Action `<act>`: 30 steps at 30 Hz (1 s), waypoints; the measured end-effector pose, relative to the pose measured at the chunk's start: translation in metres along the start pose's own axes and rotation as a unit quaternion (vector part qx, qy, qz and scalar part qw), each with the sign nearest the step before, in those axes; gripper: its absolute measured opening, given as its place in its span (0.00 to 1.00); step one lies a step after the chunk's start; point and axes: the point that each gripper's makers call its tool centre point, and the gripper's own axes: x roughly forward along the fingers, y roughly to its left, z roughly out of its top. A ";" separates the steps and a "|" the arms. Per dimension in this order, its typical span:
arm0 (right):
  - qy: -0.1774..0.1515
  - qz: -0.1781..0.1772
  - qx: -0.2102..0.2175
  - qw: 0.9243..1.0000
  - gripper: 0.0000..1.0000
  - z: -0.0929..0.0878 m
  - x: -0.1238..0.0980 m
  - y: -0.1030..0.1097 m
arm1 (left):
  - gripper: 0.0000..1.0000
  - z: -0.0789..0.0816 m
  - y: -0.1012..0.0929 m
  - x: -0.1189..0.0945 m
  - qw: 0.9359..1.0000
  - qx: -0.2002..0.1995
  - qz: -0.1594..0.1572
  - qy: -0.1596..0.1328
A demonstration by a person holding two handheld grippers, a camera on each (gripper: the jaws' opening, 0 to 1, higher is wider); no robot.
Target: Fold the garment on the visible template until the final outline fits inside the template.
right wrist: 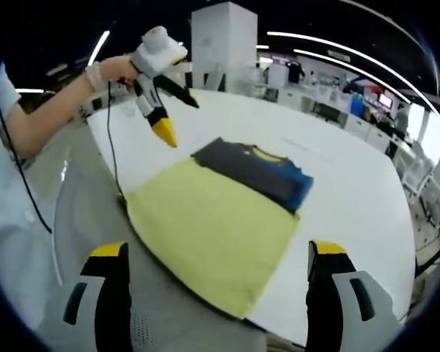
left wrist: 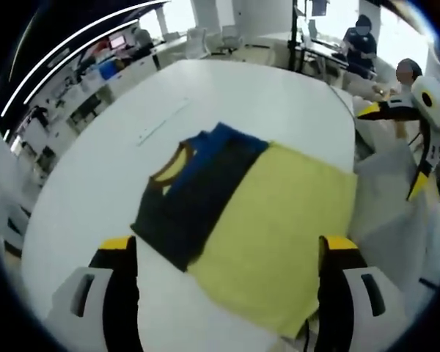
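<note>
A folded garment (left wrist: pixel 194 192), dark grey and blue with a yellow collar, lies on the far left part of a yellow rectangular template (left wrist: pixel 282 227) on the white table (left wrist: pixel 227 95). My left gripper (left wrist: pixel 231 293) hovers open above the template's near edge, touching nothing. In the left gripper view my right gripper (left wrist: pixel 393 148) hangs open off the table's right side. From the right gripper view, the garment (right wrist: pixel 258 173) sits at the template's (right wrist: pixel 213 227) far end. My right gripper (right wrist: pixel 220 293) is open over the near corner. A hand holds the left gripper (right wrist: pixel 180 119) open in the air.
The template's near corner overhangs the table edge (right wrist: pixel 205 308). A person's arm and sleeve (right wrist: pixel 29 125) fill the left side. White chairs (left wrist: pixel 198 40), desks and seated people (left wrist: pixel 361 44) stand beyond the table. Grey floor (right wrist: pixel 81 213) lies beside it.
</note>
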 end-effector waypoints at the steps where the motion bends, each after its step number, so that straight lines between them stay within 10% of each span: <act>1: 0.000 0.000 0.000 1.000 1.00 0.000 0.000 -0.001 | 1.00 0.000 0.000 -0.001 1.000 -0.001 0.000 0.000; 30: 0.009 -0.014 -0.009 1.000 1.00 0.008 0.003 -0.016 | 1.00 -0.036 0.002 -0.038 0.998 -0.042 0.027 -0.029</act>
